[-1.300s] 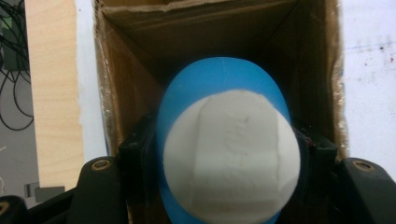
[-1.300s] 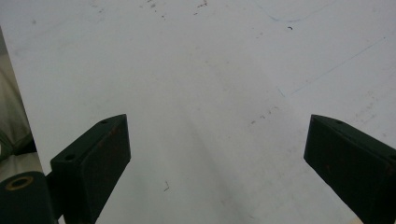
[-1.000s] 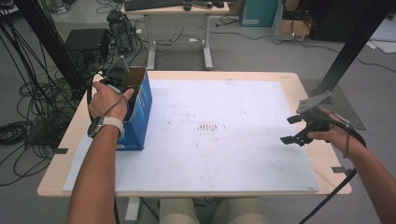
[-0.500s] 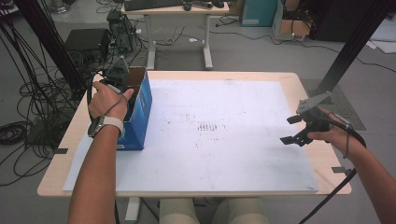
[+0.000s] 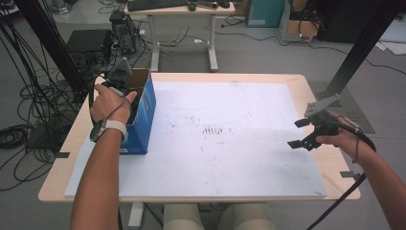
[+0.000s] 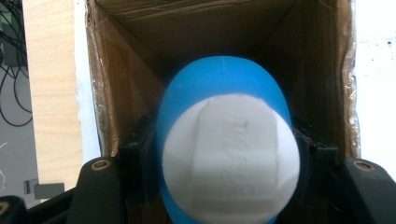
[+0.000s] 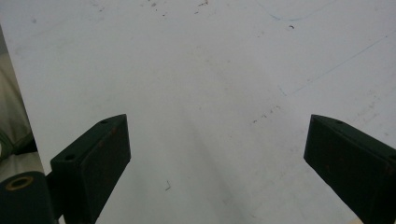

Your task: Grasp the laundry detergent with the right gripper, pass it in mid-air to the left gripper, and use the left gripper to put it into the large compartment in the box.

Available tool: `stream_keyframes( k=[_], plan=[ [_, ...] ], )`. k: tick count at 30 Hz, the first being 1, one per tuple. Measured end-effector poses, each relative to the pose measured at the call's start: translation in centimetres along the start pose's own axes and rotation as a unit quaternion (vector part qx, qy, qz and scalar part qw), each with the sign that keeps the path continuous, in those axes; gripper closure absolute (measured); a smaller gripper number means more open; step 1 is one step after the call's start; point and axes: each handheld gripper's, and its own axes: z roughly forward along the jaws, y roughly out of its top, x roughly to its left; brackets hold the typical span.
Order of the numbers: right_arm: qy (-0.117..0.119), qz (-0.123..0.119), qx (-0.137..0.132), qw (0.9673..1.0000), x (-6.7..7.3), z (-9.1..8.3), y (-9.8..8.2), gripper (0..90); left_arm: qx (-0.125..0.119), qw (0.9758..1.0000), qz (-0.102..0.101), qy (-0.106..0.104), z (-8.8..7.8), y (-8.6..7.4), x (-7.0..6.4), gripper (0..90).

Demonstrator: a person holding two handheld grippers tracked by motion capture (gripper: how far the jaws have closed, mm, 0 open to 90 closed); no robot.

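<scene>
My left gripper [image 5: 125, 91], wrist bent downward, points into the blue box [image 5: 143, 115], its jaws clamped on a blue-and-white object [image 6: 229, 144]. My right gripper [image 5: 303, 132], well apart from that box, hovers with jaws spread wide, forearm extended.

**Clearance around the box and the open board**

We note the left tool [image 6: 224, 154] sits down inside the blue cardboard box [image 5: 143, 115]. Its brown walls [image 6: 116, 93] hem it in closely on both sides, and the blue-and-white object [image 6: 229, 149] fills the gap between the jaws. The way out is upward. Right tool [image 5: 306, 132], jaws apart, hangs over the bare white board [image 5: 230, 158]. The middle of the surface [image 5: 325, 163] is free.
</scene>
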Motion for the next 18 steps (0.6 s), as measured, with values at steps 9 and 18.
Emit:
stream_keyframes(
  k=[9, 18],
  plan=[
    [0.001, -0.001, 0.002, 1.0, 0.05, 0.09, 0.09, 7.2, -0.001, 1.0, 0.0, 0.0, 0.0, -0.03, 0.07, 37.4],
    [0.002, -0.002, 0.001, 1.0, 0.07, 0.1, 0.14, 7.2, -0.001, 1.0, 0.001, 0.0, 0.0, -0.07, 0.04, 37.4]
  ],
)
